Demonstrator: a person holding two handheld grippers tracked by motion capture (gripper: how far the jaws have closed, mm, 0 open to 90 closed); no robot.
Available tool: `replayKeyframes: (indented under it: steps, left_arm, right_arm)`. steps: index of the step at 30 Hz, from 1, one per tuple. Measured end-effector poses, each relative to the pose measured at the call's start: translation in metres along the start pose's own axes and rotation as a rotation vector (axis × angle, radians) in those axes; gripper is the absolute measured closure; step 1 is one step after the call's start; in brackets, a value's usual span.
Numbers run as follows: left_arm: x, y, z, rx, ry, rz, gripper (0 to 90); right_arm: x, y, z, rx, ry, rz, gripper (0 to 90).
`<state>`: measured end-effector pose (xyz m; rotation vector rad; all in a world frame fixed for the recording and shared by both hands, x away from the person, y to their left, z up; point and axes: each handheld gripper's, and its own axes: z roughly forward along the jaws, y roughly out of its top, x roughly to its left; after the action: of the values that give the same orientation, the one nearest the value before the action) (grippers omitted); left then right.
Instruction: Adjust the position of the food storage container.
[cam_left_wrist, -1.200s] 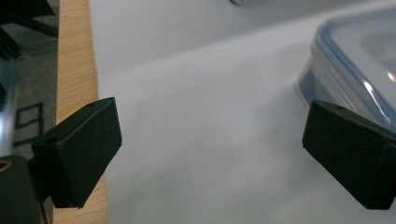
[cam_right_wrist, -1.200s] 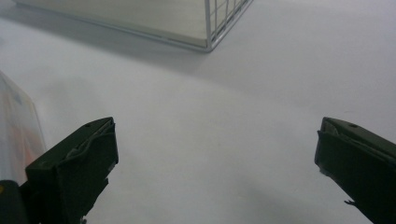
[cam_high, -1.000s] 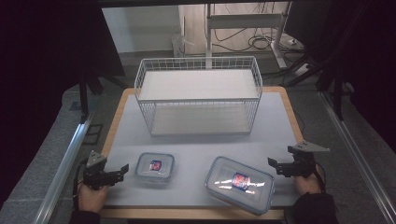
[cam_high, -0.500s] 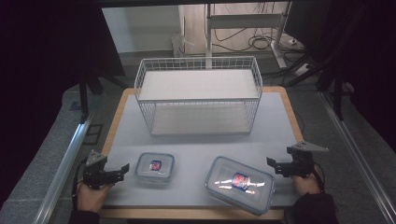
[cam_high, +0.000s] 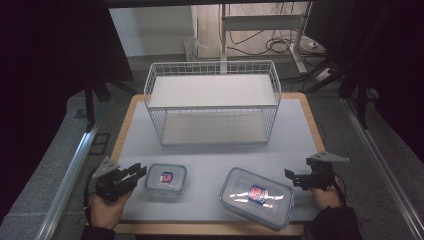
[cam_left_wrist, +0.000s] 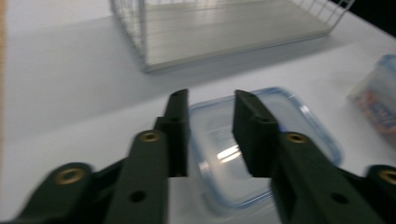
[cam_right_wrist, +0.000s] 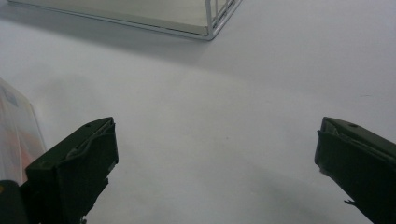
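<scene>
A: The pale worktop (cam_high: 210, 165) sat in a dim room, a white wire basket (cam_high: 212, 102) at its far side. How should the left tongs (cam_high: 131, 176) have gone on?

B: They had just been narrowing, nothing between them, hanging above the small container (cam_left_wrist: 261, 144), which lay near the front-left edge. Best to settle squarely over its lid before pinching.

A: And the right tongs (cam_high: 295, 178)?

B: Spread wide, empty, beside the large container (cam_high: 257, 197).

A: Count?

B: Two containers, one basket, two tongs.
</scene>
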<state>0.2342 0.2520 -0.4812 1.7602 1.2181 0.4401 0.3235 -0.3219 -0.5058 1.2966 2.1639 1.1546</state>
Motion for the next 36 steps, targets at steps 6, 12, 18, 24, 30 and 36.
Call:
replayKeyframes:
  steps: [6,12,18,24,30,36]
  left_arm:
    - [-0.039,0.004,0.024,0.063,-0.102,0.082,89.9]
    - [-0.067,0.004,0.043,0.094,-0.17,0.104,90.0]
    - [-0.089,0.001,0.068,0.156,-0.179,0.135,90.0]
    - [-0.089,-0.004,0.08,0.221,-0.105,0.154,90.0]
    - [-0.085,-0.005,0.079,0.252,-0.01,0.186,90.0]
    - [-0.064,-0.004,0.075,0.253,0.05,0.158,90.0]
  right_arm:
    - [0.001,0.001,0.0,-0.001,0.0,-0.007,0.0]
    - [0.001,0.001,0.001,-0.002,0.007,-0.01,0.0]
    - [0.002,0.001,0.002,0.003,0.012,-0.016,0.0]
    - [0.001,0.001,0.003,0.007,0.019,-0.017,0.0]
    - [0.002,0.001,0.003,0.011,0.027,-0.015,0.0]
    - [0.001,0.002,0.002,0.007,0.036,-0.011,0.0]
